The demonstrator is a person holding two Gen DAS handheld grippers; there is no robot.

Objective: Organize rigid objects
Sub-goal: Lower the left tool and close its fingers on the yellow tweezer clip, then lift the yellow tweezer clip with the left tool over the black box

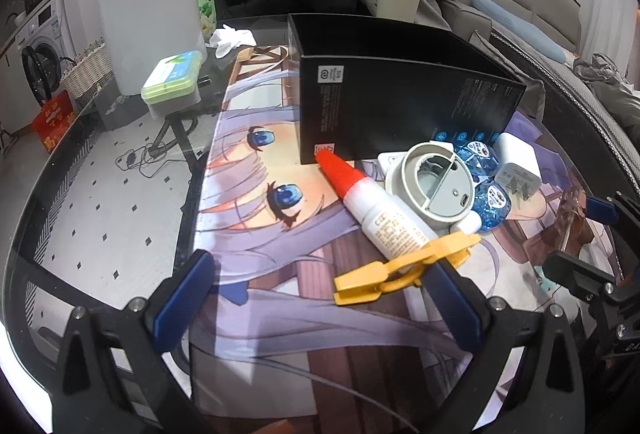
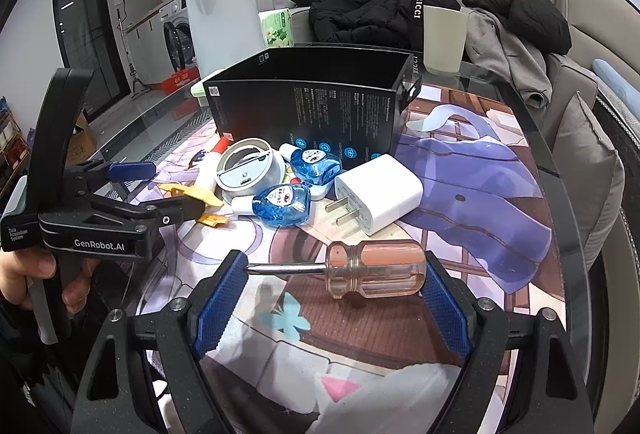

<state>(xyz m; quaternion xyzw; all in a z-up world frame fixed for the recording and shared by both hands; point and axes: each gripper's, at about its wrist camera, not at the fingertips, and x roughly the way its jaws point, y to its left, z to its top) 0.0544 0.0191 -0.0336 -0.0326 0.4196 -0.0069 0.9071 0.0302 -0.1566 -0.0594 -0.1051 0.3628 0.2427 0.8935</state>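
My left gripper (image 1: 320,298) was spread wide, holding nothing, w/ its right blue pad partly hidden behind the yellow clip (image 1: 404,268) on the printed mat (image 1: 256,234). The clip lay just in front of the glue bottle (image 1: 376,197), whose red cap nearly touched the black box (image 1: 404,105). I couldn't tell whether the clip actually touched the bottle's base.

My right gripper (image 2: 334,298) was also released, jaws apart, straddling the screwdriver (image 2: 360,268), which lay flat on the mat. Its metal tip met the left pad (image 2: 224,302); the clear-orange handle sat just beside the right pad, contact probably but the fisheye blurred that edge.

Behind it: white charger (image 2: 380,193), prongs toward me, next to two blue eye-drop bottles (image 2: 286,203), one partly behind the other. The grey round device (image 2: 250,169) hid most of a white item underneath. Box interior wasn't visible from either cam. The desk (image 1: 100,201) edge was glass, floor showing through. Tall white canister (image 1: 148,1) was cut off at the top in the left view.
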